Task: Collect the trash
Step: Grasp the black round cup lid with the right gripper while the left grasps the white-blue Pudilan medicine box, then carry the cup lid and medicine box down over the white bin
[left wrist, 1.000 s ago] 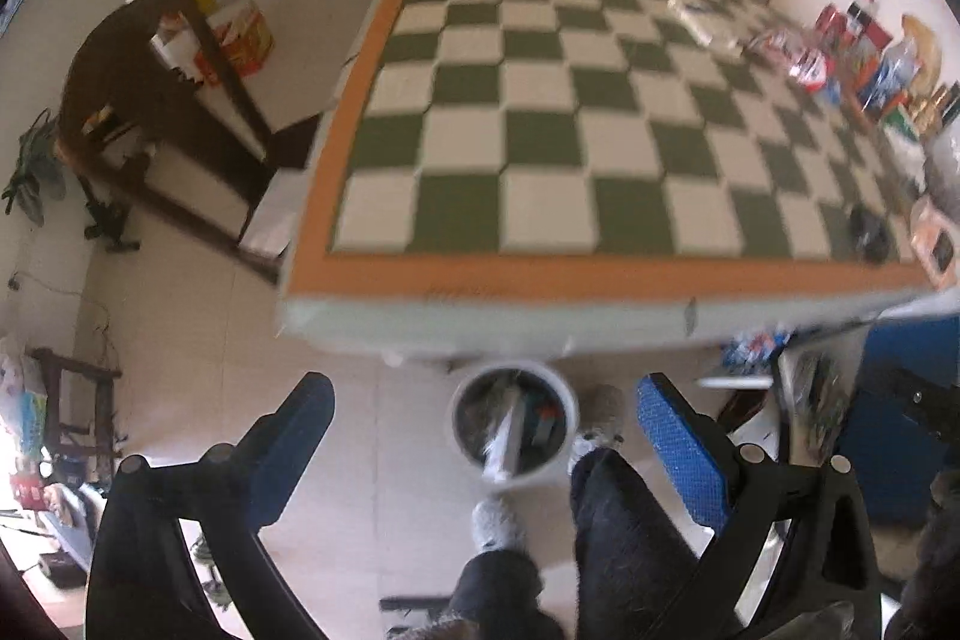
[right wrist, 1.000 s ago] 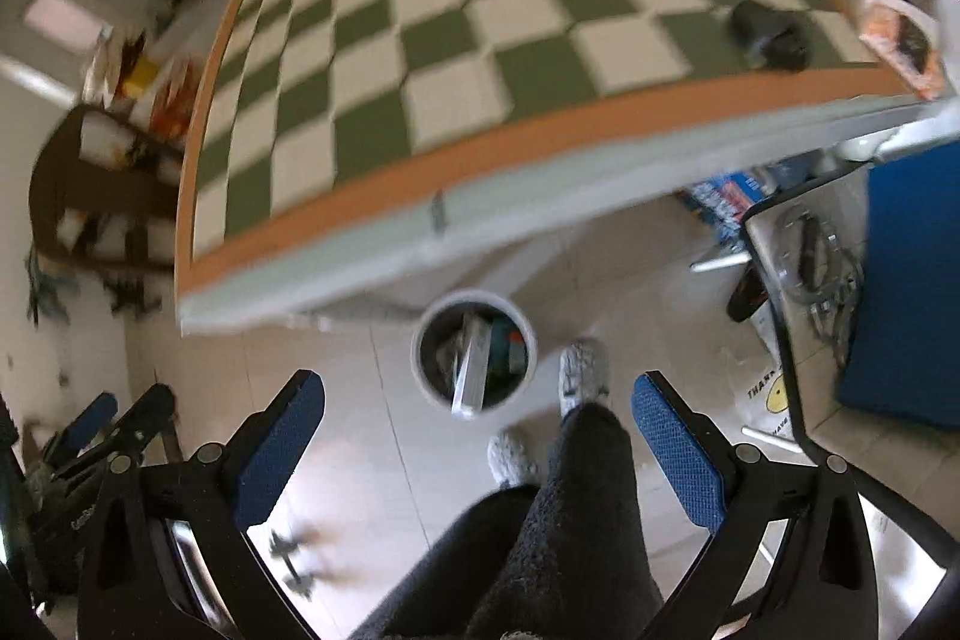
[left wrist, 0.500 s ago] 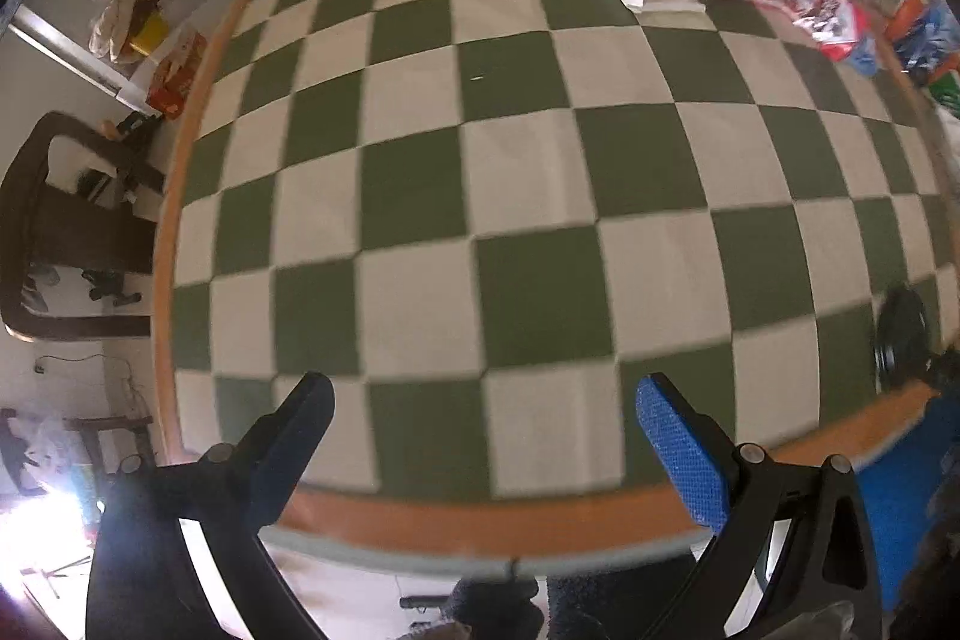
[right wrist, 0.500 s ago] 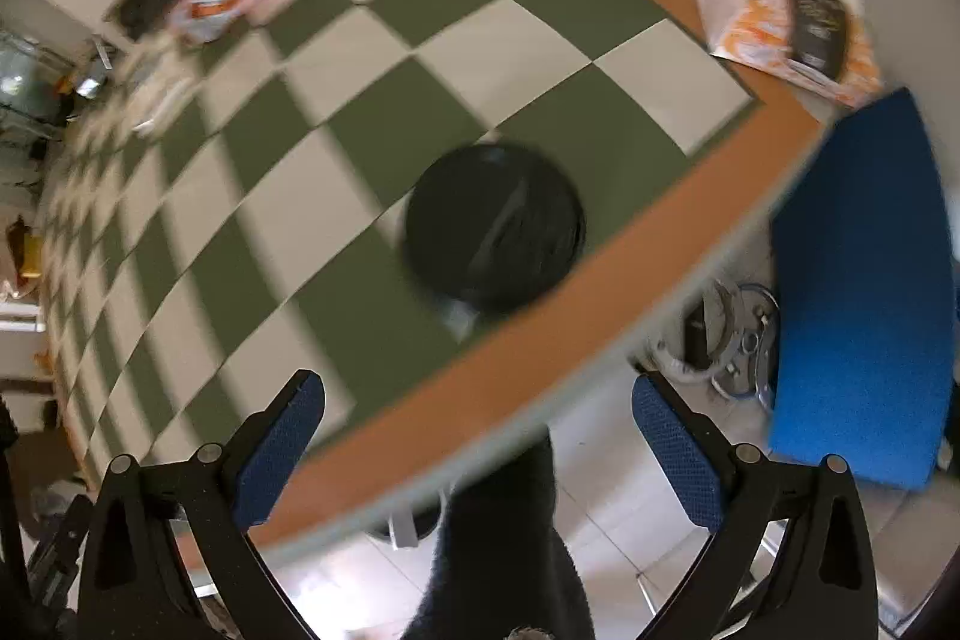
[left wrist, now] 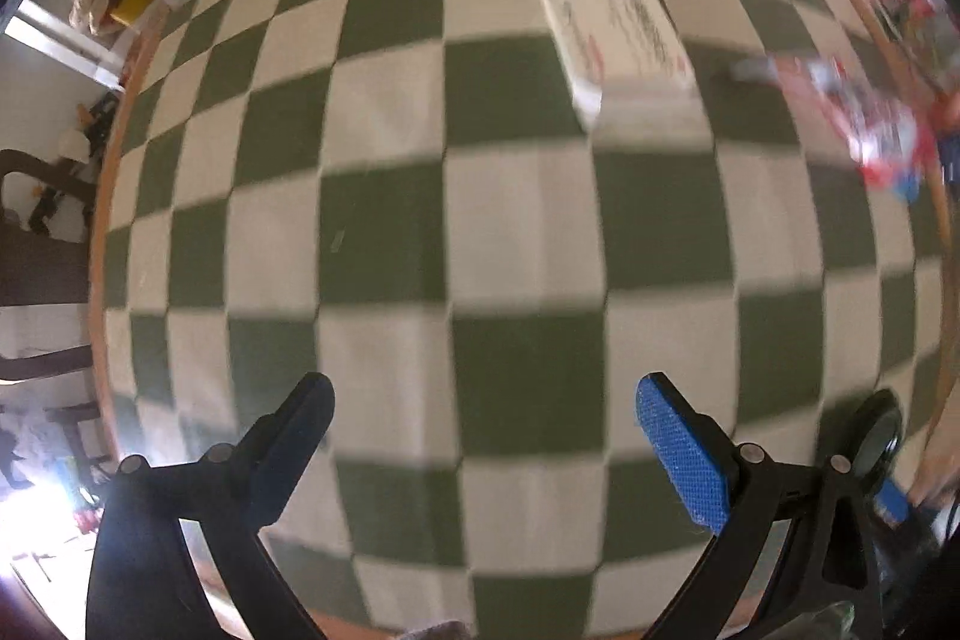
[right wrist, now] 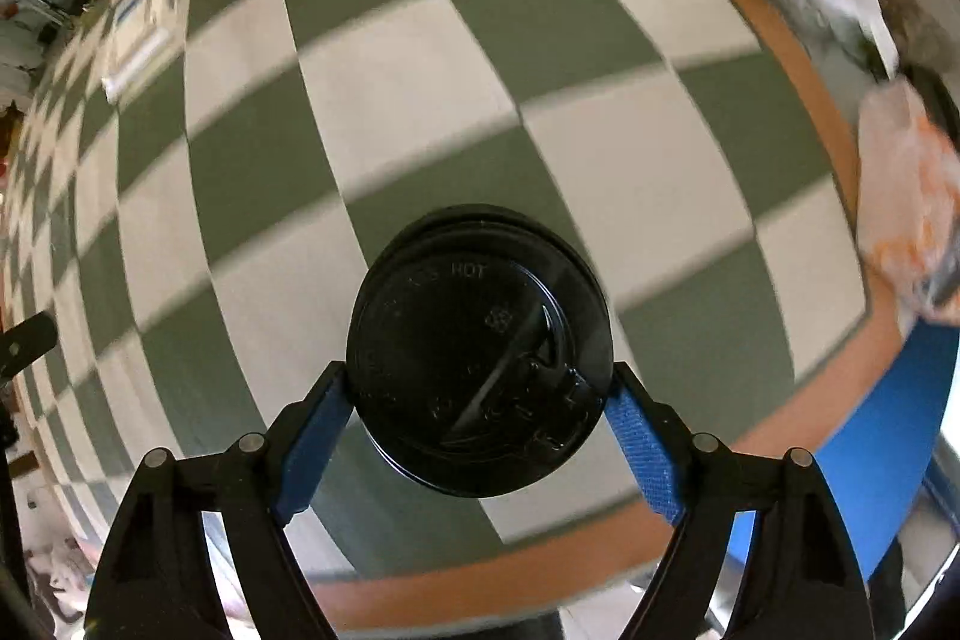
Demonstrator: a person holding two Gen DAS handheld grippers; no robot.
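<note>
The right gripper (right wrist: 477, 418), its jaws just closing, has its rough blue pads (right wrist: 639, 451) against both sides of a round, glossy black plastic lid (right wrist: 480, 370) near the orange front edge of the green-and-cream checked table (right wrist: 600, 172). The left gripper (left wrist: 480, 451) hangs wide open and empty above bare squares, a flat white box (left wrist: 618, 40) and crinkled red wrapper (left wrist: 864, 118) lying farther in.

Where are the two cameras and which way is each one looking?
Left wrist: sits on the left gripper, looking down at the checkered table and a white box; its two open fingers show.
Right wrist: sits on the right gripper, looking down at a black cup lid between its fingers; jaws have just been closing.
Shared: the table, box and lid.
</note>
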